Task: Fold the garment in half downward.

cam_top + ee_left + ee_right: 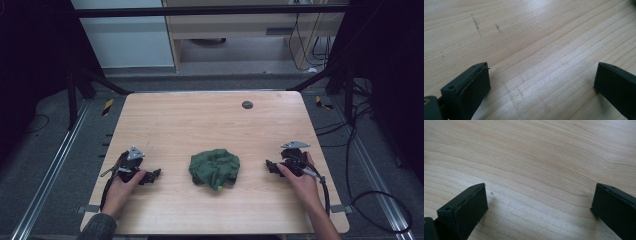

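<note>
High view: the person's left hand covers much of the left gripper, the right hand covers the body of the right gripper, and both forearms are cut off by the bottom edge. The crumpled green cloth hides its own underside and folds, and a small bright spot at its near edge is too small to identify, possibly a tag. In both gripper views the jaws run off the bottom and right edges, and a dark green sliver at the left gripper view's top right corner is mostly out of frame.
</note>
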A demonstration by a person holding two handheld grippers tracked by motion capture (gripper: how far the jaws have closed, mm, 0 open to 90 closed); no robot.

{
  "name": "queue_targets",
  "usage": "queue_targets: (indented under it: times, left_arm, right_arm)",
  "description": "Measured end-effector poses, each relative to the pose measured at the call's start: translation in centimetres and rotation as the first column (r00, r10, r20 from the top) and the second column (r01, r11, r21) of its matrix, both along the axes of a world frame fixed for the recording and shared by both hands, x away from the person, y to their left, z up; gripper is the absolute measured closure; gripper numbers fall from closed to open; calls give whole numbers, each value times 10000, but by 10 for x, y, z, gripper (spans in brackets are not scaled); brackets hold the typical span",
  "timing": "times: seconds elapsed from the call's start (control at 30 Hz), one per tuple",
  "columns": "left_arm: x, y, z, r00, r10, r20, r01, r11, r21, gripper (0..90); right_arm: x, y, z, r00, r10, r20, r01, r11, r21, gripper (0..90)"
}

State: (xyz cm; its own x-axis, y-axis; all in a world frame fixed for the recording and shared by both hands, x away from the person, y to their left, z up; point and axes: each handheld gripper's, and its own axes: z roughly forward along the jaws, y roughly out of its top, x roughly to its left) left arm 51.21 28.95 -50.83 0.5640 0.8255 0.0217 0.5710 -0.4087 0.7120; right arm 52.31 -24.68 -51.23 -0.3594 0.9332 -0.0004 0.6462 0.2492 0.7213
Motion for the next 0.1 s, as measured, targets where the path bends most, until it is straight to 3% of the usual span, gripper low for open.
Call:
queue_targets:
  times: [0.1]
  left_arm:
    - [0,-1,0,9999,113,-1,-113,9999,-4,0]
  right_arm:
    - [0,3,0,9994,-332,-11,332,9994,56,1]
